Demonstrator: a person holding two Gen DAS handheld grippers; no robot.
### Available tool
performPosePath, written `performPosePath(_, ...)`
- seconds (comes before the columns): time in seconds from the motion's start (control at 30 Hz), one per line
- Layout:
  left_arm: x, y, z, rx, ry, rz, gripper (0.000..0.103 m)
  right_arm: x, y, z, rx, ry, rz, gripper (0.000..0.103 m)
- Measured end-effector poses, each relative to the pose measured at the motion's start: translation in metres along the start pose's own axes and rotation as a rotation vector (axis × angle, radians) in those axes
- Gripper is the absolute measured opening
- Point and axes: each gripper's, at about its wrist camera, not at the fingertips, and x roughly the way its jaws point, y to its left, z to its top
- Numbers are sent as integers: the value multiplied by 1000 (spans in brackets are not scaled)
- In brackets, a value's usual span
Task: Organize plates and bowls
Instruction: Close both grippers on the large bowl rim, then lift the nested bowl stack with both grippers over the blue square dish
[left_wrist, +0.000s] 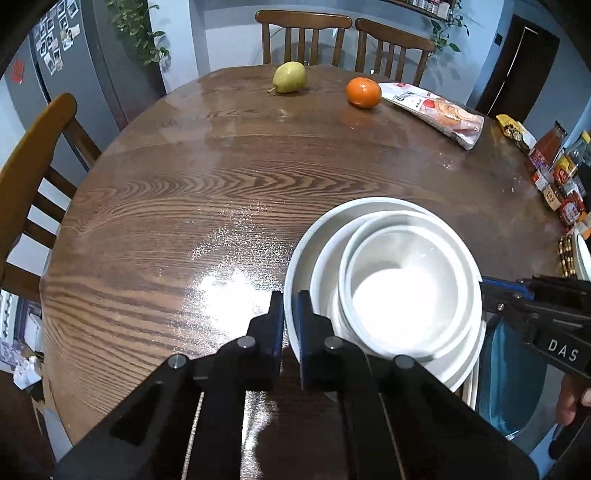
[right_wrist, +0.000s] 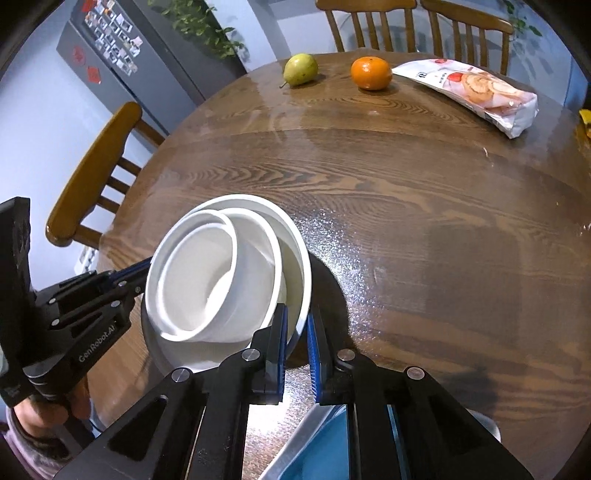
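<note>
Left wrist view had the round wooden table (left_wrist: 177, 206) filling the frame; stacked white bowls (left_wrist: 402, 280) sat lower right, both grippers, left (left_wrist: 291, 314) and right (right_wrist: 297, 325), clamped on the outer rim. Fridge (left_wrist: 74, 74) upper left.

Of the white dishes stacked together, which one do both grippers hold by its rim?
The outermost, widest dish, under the two smaller bowls. The left gripper pinches its rim on one side, the right gripper on the opposite side; neither touches the inner bowls.
</note>
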Motion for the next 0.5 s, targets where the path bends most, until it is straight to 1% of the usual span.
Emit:
performPosePath(0.17, -1, -1, -1, 0, -15, 17, 2, -1, 1, -1, 18, -15, -8, 13)
performPosePath(0.5, -8, -4, -4, 10, -37, 27, 1, -3, 2, -6, 29, -26, -23, 13)
